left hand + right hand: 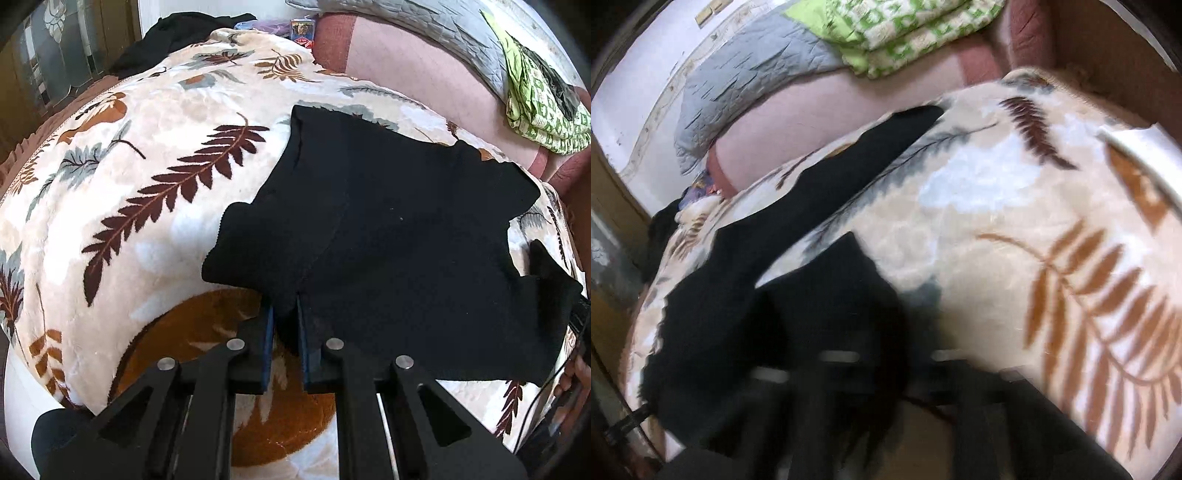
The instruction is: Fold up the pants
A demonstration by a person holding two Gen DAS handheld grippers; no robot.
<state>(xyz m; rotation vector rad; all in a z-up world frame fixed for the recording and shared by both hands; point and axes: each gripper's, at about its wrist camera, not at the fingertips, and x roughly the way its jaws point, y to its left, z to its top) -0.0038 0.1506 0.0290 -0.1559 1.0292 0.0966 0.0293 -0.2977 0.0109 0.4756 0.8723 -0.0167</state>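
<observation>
My left gripper (284,314) is clamped on the near edge of the black knit fabric pants (388,236), which lie on the cream leaf-print fleece blanket (129,192), spreading twd 1–3 o'clock. My right gripper (882,373) is blurred w/ black cloth over it; finger state can't be told. Folded green-white quilt (535,107) sits at 2 o'clock, well apart.

Left wrist view sharp, evenly bright; right wrist view motion-blurred; fisheye bending, dark corners.

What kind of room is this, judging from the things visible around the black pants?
Probably a bedroom. The black pants lie on a plush leaf-print blanket spread over a bed, with a grey quilt and a folded green patterned cover behind.
</observation>
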